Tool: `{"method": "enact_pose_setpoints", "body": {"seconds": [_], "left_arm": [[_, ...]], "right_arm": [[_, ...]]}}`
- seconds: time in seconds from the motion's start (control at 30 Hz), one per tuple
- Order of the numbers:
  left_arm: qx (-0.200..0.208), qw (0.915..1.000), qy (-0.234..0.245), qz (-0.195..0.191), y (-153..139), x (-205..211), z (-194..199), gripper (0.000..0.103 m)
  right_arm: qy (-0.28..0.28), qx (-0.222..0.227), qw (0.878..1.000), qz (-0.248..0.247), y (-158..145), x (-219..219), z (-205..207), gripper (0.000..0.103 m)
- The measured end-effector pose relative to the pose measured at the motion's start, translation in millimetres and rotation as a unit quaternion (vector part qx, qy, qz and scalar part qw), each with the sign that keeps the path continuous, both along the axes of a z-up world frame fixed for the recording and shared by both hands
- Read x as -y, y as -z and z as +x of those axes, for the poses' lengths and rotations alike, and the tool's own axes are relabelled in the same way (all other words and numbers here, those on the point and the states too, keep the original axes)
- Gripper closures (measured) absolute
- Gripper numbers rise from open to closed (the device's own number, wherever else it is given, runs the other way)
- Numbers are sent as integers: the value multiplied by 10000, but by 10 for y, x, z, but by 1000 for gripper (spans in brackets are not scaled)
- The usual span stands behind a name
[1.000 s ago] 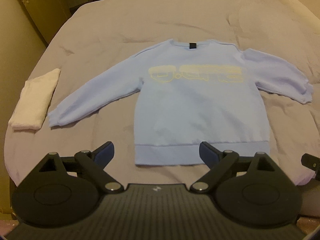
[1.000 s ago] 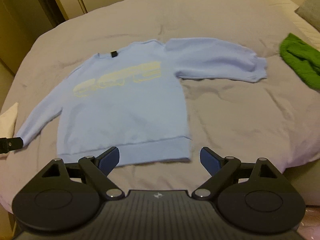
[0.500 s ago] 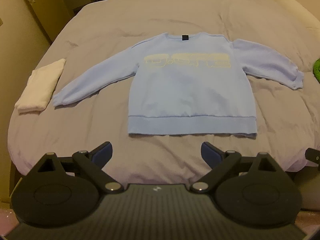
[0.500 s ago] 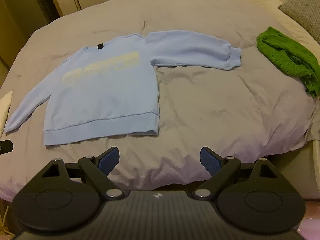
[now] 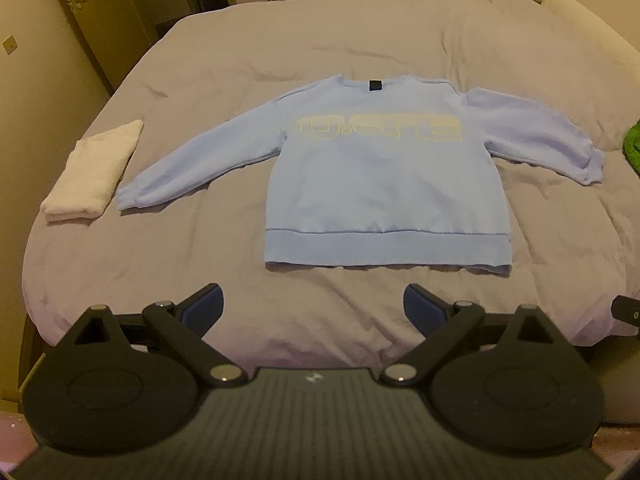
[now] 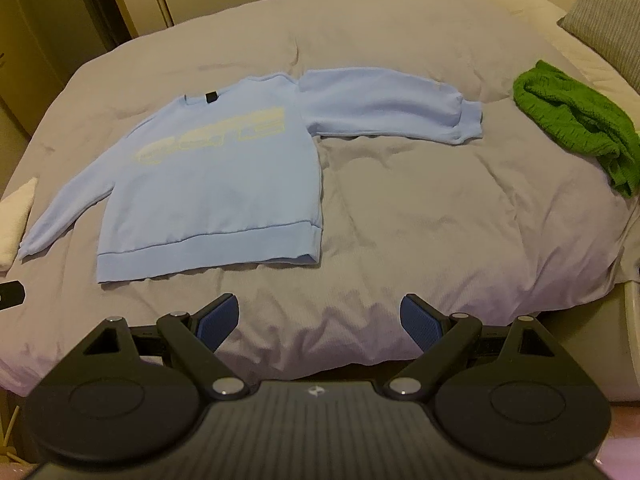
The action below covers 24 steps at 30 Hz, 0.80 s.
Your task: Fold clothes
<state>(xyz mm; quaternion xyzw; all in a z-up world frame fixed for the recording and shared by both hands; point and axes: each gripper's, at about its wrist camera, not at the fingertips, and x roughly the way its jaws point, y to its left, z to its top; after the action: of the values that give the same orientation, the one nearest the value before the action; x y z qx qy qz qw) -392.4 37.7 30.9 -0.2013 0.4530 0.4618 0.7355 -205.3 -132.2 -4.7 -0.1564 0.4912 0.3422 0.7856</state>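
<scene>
The light blue long-sleeved sweatshirt with pale yellow chest lettering [image 5: 384, 176] lies flat and face up on the grey quilted bed cover [image 5: 320, 40]. The collar, with a small dark label, points to the far side of the bed. The ribbed hem is the edge nearest both cameras. Both sleeves extend outward and slant toward the near side.

Left gripper [image 5: 314, 306]: it is held above the near edge of the bed and tilts steeply downward. The jaws stand wide apart, with nothing between the blue pads. The pads are short of the hem and do not touch the sweatshirt. The gap between the pads is roughly in line with the left half of the hem.

Right gripper [image 6: 320, 318]: it has the same steep downward tilt above the near edge of the bed. The jaws are spread wide and hold nothing. It is off the sweatshirt's right hem corner, over bare bed cover.

A folded white towel-like cloth [image 5: 94, 176] lies just beside the left sleeve cuff. A crumpled green knitted garment [image 6: 580, 124] lies near the right edge of the bed, apart from the right sleeve cuff.
</scene>
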Motion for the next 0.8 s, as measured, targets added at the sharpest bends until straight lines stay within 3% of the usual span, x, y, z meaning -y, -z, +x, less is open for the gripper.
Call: {"method": "enact_pose_setpoints", "body": {"seconds": [0.4,0.53,0.8], "left_arm": [[76,9998,-133,-89,78,-151,-34,6],[67,9994,-189,-270,204,-413,-32,6],[214,9976,-155,-641,435,-1331,51,6]], "right_arm": [[-116,37,9999,16,6,-140,50,13],[-157,-20,9999,-54,70,-366,116,13],[-31,-163,9997,-194,205,-1072,382,13]]}}
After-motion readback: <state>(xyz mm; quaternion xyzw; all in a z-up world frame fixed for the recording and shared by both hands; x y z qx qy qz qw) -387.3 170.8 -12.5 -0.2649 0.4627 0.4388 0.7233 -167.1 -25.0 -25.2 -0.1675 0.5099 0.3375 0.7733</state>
